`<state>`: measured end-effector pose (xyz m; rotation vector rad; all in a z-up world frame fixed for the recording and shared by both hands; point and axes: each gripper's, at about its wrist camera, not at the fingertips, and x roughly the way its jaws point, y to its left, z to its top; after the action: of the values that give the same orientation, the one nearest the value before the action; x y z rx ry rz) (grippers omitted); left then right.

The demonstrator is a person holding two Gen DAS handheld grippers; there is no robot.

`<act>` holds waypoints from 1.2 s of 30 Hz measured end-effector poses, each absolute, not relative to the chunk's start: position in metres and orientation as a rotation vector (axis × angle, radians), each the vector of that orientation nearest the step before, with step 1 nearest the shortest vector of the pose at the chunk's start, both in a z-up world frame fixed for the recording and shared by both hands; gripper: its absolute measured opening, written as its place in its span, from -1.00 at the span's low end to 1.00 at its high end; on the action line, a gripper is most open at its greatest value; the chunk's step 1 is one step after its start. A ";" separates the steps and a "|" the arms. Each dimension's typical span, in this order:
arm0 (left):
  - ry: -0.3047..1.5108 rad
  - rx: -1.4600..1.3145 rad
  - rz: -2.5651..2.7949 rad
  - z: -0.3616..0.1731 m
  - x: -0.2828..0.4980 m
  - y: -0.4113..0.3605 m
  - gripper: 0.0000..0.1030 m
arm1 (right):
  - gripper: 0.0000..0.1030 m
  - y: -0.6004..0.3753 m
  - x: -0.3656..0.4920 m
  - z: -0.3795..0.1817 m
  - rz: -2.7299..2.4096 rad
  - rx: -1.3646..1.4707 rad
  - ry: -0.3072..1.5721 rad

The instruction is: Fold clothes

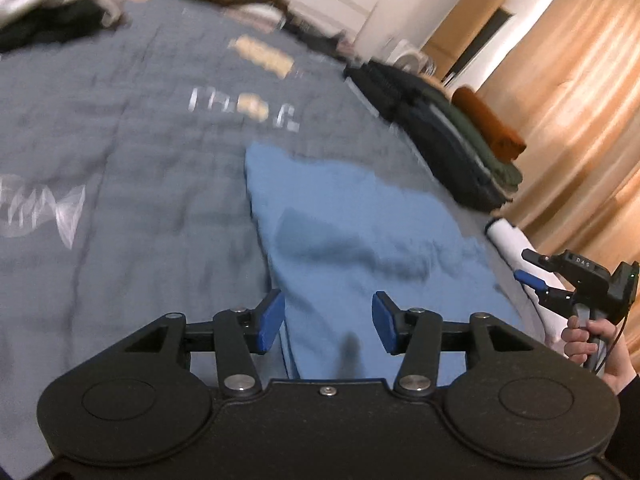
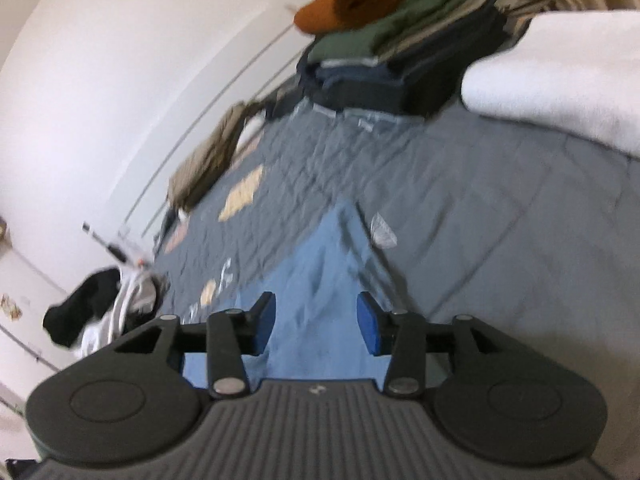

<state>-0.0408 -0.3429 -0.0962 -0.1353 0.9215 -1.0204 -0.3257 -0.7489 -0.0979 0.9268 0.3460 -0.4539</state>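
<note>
A light blue garment (image 1: 360,240) lies flat on the grey bedspread (image 1: 120,140). My left gripper (image 1: 328,316) hovers over its near edge, jaws open, with nothing pinched between the blue pads. At the far right of the left wrist view a hand holds my right gripper (image 1: 526,267) by the bed's edge. In the right wrist view the same blue garment (image 2: 316,272) stretches away on the bedspread (image 2: 500,220) beneath my right gripper (image 2: 317,318). Its jaws are also open and hold nothing.
A stack of folded dark and green clothes (image 1: 448,132) (image 2: 384,40) topped by an orange piece (image 1: 492,124) sits at the bed's far side. A white cloth (image 2: 560,88) lies beside it. Loose black and white clothes (image 1: 52,12) (image 2: 92,312) are heaped at another corner. Tan curtains (image 1: 580,100) hang beyond.
</note>
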 end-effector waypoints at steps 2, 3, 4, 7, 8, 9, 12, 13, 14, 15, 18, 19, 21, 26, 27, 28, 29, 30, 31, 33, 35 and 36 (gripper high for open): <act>0.944 -0.142 -0.998 -0.101 -0.049 -0.343 -0.06 | -0.15 -0.738 -0.329 -0.097 -0.445 0.929 0.372; 0.958 -0.164 -0.992 -0.103 -0.052 -0.340 -0.06 | -0.15 -0.732 -0.330 -0.096 -0.439 0.932 0.383; 0.973 -0.187 -0.984 -0.106 -0.055 -0.337 -0.06 | -0.15 -0.727 -0.331 -0.094 -0.433 0.934 0.391; 1.001 -0.254 -0.951 -0.111 -0.065 -0.323 -0.06 | -0.15 -0.712 -0.337 -0.087 -0.415 0.934 0.394; 1.023 -0.295 -0.941 -0.115 -0.065 -0.318 -0.06 | -0.15 -0.707 -0.340 -0.086 -0.413 0.935 0.392; 1.044 -0.337 -0.931 -0.118 -0.066 -0.313 -0.06 | -0.15 -0.703 -0.344 -0.085 -0.414 0.940 0.389; 1.098 -0.459 -0.899 -0.128 -0.070 -0.300 0.02 | -0.15 -0.688 -0.360 -0.089 -0.426 0.986 0.374; 1.111 -0.497 -0.889 -0.132 -0.073 -0.297 0.04 | -0.15 -0.684 -0.363 -0.091 -0.428 0.996 0.379; 1.123 -0.534 -0.879 -0.136 -0.076 -0.294 0.06 | -0.15 -0.680 -0.365 -0.092 -0.427 1.006 0.391; 1.132 -0.560 -0.877 -0.139 -0.079 -0.293 0.08 | -0.15 -0.677 -0.366 -0.093 -0.420 1.018 0.405; 1.154 -0.612 -0.871 -0.150 -0.090 -0.292 0.09 | -0.15 -0.669 -0.371 -0.097 -0.411 1.046 0.430; 1.149 -0.618 -0.872 -0.151 -0.093 -0.294 0.09 | -0.14 -0.667 -0.374 -0.099 -0.414 1.051 0.430; 1.136 -0.641 -0.866 -0.153 -0.096 -0.296 0.14 | -0.14 -0.663 -0.378 -0.103 -0.427 1.068 0.439; 1.117 -0.679 -0.833 -0.158 -0.095 -0.302 0.21 | -0.13 -0.660 -0.378 -0.114 -0.445 1.106 0.491; 1.108 -0.673 -0.831 -0.159 -0.095 -0.304 0.21 | -0.13 -0.660 -0.377 -0.116 -0.448 1.108 0.500; 1.100 -0.666 -0.829 -0.159 -0.095 -0.306 0.21 | -0.13 -0.660 -0.377 -0.118 -0.452 1.111 0.509; 1.100 -0.664 -0.827 -0.160 -0.095 -0.308 0.21 | -0.13 -0.660 -0.377 -0.120 -0.456 1.115 0.517; 1.107 -0.670 -0.822 -0.162 -0.095 -0.309 0.21 | -0.13 -0.661 -0.377 -0.123 -0.463 1.124 0.524; 1.113 -0.674 -0.819 -0.164 -0.095 -0.311 0.21 | -0.13 -0.662 -0.377 -0.126 -0.475 1.133 0.529; 1.123 -0.677 -0.807 -0.168 -0.094 -0.315 0.21 | -0.13 -0.664 -0.377 -0.131 -0.494 1.151 0.539; 1.124 -0.685 -0.803 -0.170 -0.093 -0.319 0.21 | -0.13 -0.664 -0.376 -0.134 -0.505 1.169 0.541; 1.125 -0.689 -0.800 -0.171 -0.092 -0.320 0.21 | -0.13 -0.664 -0.376 -0.135 -0.504 1.172 0.544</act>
<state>-0.0925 -0.3204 -0.1712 -0.6885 1.1250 -0.8002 -0.3758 -0.6640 -0.1353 1.1723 0.5436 -0.5043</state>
